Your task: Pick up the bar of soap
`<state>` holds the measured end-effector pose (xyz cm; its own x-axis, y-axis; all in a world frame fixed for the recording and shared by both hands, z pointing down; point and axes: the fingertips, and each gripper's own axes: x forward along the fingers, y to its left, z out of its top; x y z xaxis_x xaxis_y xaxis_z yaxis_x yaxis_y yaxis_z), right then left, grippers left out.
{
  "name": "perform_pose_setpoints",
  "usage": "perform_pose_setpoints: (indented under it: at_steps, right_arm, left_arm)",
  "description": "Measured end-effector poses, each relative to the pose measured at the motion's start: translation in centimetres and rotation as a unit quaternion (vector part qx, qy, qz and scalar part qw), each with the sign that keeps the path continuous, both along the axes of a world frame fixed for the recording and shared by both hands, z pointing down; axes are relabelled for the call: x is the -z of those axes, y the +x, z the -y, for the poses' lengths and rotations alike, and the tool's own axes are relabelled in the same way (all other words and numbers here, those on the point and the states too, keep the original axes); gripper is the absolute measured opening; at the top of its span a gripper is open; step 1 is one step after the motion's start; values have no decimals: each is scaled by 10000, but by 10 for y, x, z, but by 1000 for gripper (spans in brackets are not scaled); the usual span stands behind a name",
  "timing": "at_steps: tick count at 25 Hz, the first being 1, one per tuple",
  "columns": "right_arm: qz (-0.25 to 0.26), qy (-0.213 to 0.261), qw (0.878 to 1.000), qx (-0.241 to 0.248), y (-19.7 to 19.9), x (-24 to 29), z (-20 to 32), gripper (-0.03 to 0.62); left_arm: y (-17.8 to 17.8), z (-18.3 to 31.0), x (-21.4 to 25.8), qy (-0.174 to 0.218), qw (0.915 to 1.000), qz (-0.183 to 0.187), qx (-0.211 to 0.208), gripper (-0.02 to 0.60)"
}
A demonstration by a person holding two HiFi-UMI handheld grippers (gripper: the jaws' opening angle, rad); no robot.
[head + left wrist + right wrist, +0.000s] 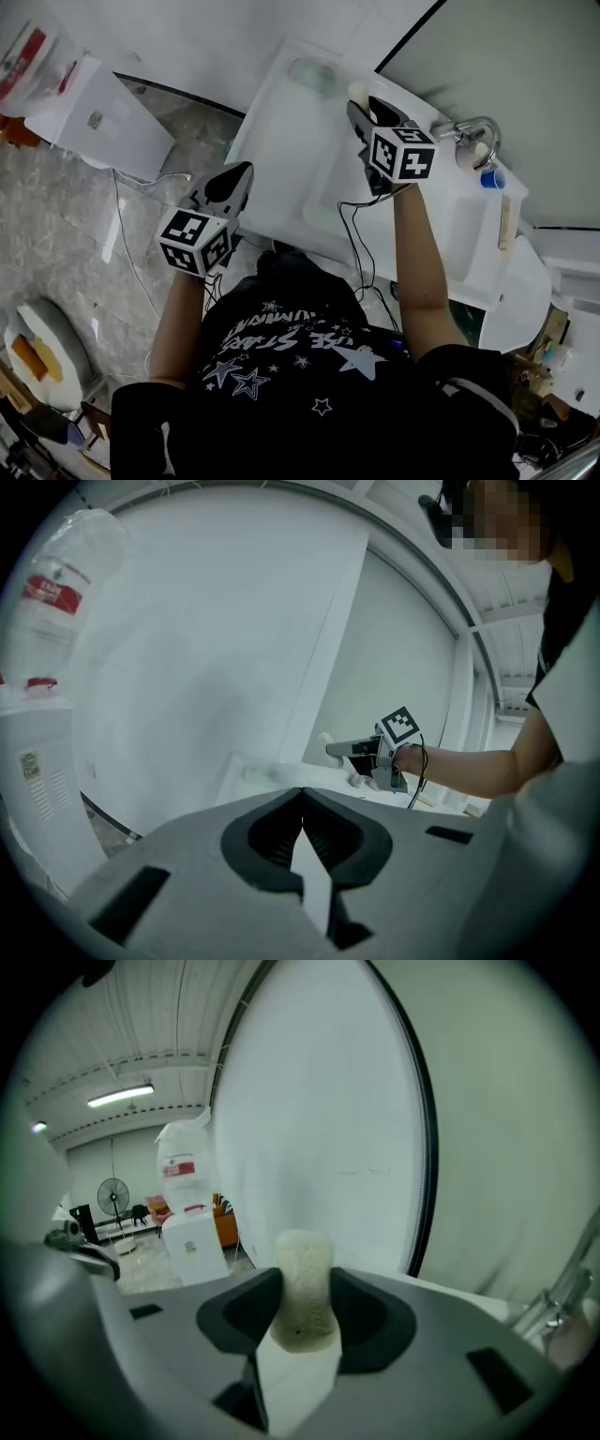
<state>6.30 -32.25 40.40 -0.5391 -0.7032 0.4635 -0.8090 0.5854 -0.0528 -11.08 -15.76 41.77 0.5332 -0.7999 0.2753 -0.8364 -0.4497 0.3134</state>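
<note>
Our left hand-held gripper hangs off the near left edge of the washbasin. Its jaws are pressed together on nothing, and we judge it is parked there to stay out of the way. Ahead and to its right, over the basin's far side, our right hand-held gripper clamps the bar of soap. The pale, rough bar stands on end between the jaws, pinched across its narrow sides for a firm hold. It seems lifted clear of the surface. The faucet sits just right of that gripper.
</note>
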Motion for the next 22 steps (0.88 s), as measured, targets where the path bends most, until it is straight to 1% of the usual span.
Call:
perform_pose_setpoints:
  at_steps: [3, 6, 12, 18, 22]
  right_arm:
    - [113, -31, 9996, -270, 18, -5, -25, 178]
    - [164, -95, 9989, -433, 33, -11, -48, 176]
    - [310, -101, 9970, -696, 63, -9, -81, 176]
    - [511, -29, 9942, -941, 97, -1, -105, 175]
    - [534, -12, 9937, -982, 120, -2, -125, 175]
  left_arm:
    - [14, -4, 1, 64, 9994, -10, -340, 10]
    - [28, -6, 1, 101, 9980, -10, -617, 9]
    - [55, -8, 1, 128, 9947, -68, -1014, 10]
    - [86, -14, 5, 133, 9923, -67, -1231, 9]
    - [110, -22, 3, 117, 9913, -4, -1307, 9]
